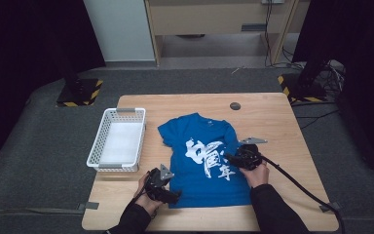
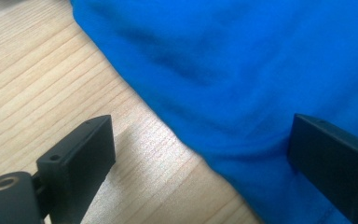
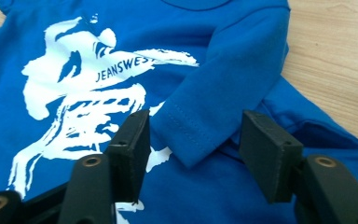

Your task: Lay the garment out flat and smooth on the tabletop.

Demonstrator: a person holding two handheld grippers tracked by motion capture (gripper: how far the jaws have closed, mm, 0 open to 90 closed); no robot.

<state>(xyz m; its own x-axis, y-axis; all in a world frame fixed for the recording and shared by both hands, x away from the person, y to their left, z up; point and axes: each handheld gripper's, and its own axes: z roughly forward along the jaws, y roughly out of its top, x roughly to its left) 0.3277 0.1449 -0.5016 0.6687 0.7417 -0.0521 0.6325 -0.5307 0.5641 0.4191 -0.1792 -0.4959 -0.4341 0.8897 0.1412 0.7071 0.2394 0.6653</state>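
A blue T-shirt (image 1: 202, 158) with a white print lies flat on the wooden table (image 1: 272, 122), collar away from me. Its right sleeve (image 3: 219, 93) is folded in over the chest. My left gripper (image 1: 168, 195) is open at the shirt's near left hem corner; in the left gripper view the blue T-shirt edge (image 2: 242, 93) runs between the jaws, one jaw over wood, one over cloth. My right gripper (image 1: 231, 158) is open just above the shirt's right side, and the right gripper (image 3: 193, 135) straddles the folded sleeve's cuff.
A white plastic basket (image 1: 118, 140) stands at the table's left edge, nothing visible in it. A small dark round disc (image 1: 234, 106) lies near the far edge. Bare wood lies to the shirt's right and along the near edge.
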